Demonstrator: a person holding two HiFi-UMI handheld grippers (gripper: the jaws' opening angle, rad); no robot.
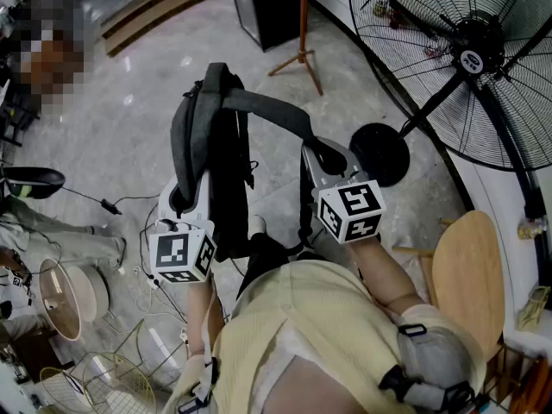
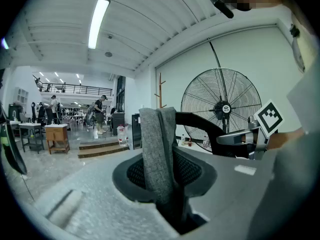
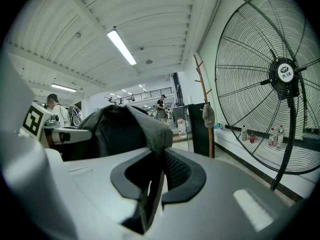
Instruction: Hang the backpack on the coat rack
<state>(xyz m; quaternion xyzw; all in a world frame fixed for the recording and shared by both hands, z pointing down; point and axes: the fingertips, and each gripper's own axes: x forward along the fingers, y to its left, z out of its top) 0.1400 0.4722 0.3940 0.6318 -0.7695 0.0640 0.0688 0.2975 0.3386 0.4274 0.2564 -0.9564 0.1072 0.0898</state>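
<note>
- Nine o'clock in the head view: left gripper, jaws pinched tight on a grey padded shoulder strap standing upright between them.
- Dead centre: dark backpack, dangling off the floor between both grippers, sagging and creased. Looks soft and floppy, moderate in weight, nothing fragile. Likely to swing on the carry.
- Twelve o'clock, well apart from the bag: wooden coat rack on splayed feet, with a grey cap on one peg.
- Three o'clock of the bag: right gripper, closed on the second strap, dark webbing nipped thin between the pads.
- Best held right where gripped, high on the straps: woven fabric, probably grippy rather than slick, giving a little under the pads. Worth keeping one strap spread into an open loop for slipping over a peg.
- Two o'clock, far right: big floor fan, near the rack. Best given room with a swinging load.
</note>
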